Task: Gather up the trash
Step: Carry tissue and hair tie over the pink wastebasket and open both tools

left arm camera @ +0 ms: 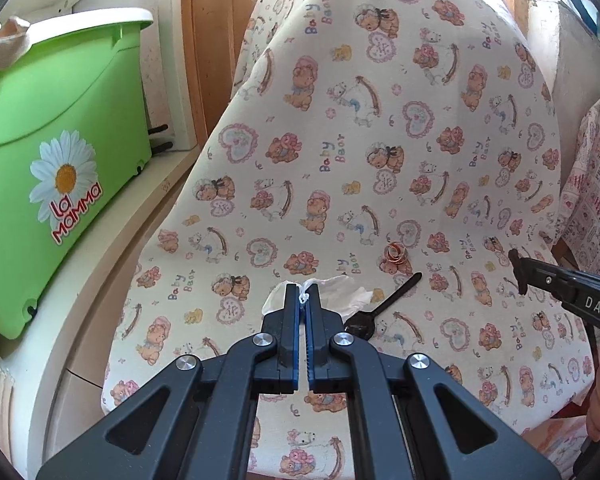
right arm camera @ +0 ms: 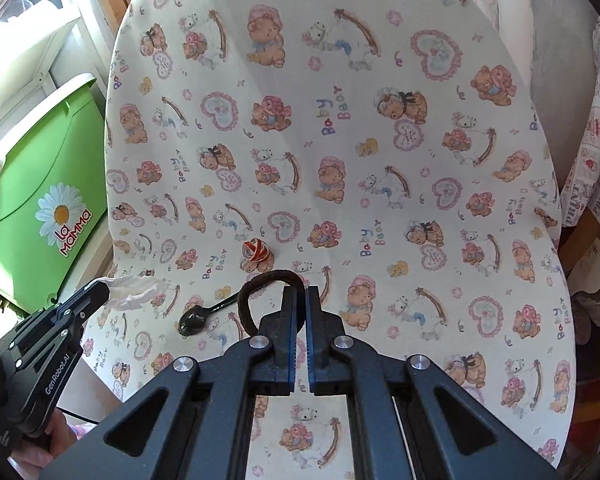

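Observation:
A chair seat under a teddy-bear print cloth (right arm camera: 380, 184) carries the litter. My left gripper (left arm camera: 303, 300) is shut on a crumpled white tissue (left arm camera: 340, 292), which hangs from its tip just above the seat's front left; the right wrist view shows that left gripper (right arm camera: 100, 292) with the tissue (right arm camera: 136, 290). My right gripper (right arm camera: 300, 294) is shut on a dark brown hair tie (right arm camera: 256, 284), whose loop sticks out to the left of its fingers. A black plastic spoon (right arm camera: 204, 316) and a small red-and-white curled scrap (right arm camera: 256, 250) lie on the cloth between the two grippers.
A green plastic bin (left arm camera: 52, 140) with a daisy sticker stands left of the chair on a pale ledge. A patterned cloth (right arm camera: 588, 184) hangs at the right. The right gripper (left arm camera: 516, 276) enters the left wrist view from the right edge. The chair back rises behind the seat.

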Motion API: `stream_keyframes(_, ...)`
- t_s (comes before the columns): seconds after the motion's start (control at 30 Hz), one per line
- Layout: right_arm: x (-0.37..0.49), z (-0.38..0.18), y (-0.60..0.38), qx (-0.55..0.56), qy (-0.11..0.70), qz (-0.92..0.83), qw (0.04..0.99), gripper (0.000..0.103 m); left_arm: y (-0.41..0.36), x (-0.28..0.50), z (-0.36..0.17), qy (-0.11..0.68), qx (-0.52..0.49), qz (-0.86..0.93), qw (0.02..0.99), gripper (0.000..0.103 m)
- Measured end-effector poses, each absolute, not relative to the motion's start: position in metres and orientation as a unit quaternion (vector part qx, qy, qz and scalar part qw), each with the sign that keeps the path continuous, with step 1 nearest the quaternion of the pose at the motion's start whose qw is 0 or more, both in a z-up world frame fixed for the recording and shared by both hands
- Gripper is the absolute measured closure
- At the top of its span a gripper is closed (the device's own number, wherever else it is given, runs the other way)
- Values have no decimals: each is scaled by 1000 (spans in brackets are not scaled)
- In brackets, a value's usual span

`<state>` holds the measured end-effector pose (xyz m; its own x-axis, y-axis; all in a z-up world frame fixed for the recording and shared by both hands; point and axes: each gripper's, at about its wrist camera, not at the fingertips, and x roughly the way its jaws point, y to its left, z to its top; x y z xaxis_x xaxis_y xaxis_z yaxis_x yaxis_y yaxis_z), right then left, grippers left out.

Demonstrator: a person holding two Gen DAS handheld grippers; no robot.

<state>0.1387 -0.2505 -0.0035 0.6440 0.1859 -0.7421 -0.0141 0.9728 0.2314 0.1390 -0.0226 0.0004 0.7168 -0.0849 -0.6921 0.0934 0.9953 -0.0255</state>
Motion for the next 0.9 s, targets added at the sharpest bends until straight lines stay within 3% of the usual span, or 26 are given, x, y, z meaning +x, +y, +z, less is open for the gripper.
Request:
stream_keyframes(0.17,129,2,-252,92,413,66,904,98,1,141,-10,420,-81,-76,901,101)
stream_keyframes(0.57,84,14,-233,78,385,92,915,98,0,109,-3,386,0,-68,920,101)
stream_keyframes(0.9,52,14,-225,91,385,110,912,98,-3,71,18,361,4,-62,930,101)
